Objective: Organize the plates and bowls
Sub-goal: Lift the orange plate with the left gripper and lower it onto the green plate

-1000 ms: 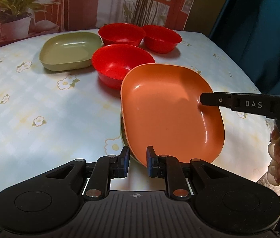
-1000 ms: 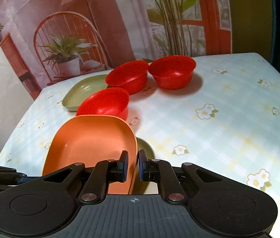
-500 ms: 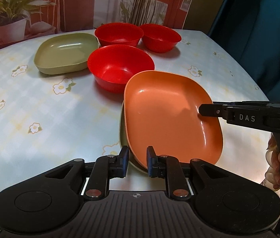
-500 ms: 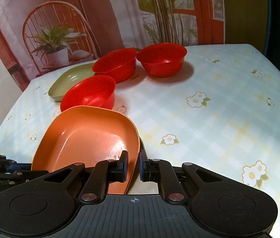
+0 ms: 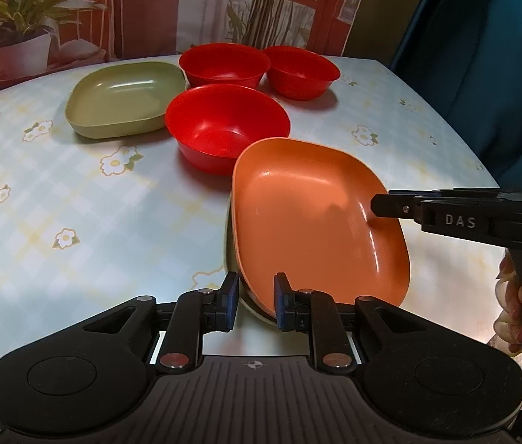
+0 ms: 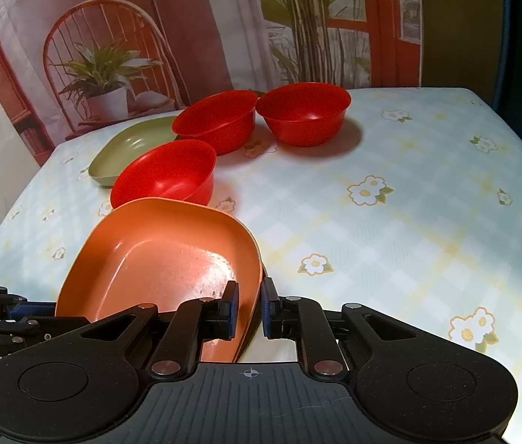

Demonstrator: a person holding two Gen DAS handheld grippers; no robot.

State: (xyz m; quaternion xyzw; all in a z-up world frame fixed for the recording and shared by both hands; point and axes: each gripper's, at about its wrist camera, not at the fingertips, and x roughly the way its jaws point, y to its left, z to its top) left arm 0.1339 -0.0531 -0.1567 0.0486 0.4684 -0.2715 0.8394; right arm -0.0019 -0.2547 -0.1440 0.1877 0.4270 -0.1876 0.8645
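An orange plate (image 5: 312,218) lies nested on a green plate (image 5: 229,259) whose edge shows under it at the near side of the table. My left gripper (image 5: 256,305) straddles the near rim of both plates, its pads a little apart from the rim. My right gripper (image 6: 249,309) is shut on the orange plate's (image 6: 164,259) right rim; it also shows from the side in the left wrist view (image 5: 375,205). Three red bowls (image 5: 225,125) (image 5: 224,63) (image 5: 299,70) and a second green plate (image 5: 124,98) stand farther back.
The table (image 5: 57,199) has a pale flowered cloth. Its right edge runs along a dark blue curtain (image 5: 490,55). A printed backdrop with plants and a chair (image 6: 105,66) hangs behind the far edge.
The orange plate has come down from a tilt to lie flatter on the green plate. Both grippers have drawn back slightly toward the near side.
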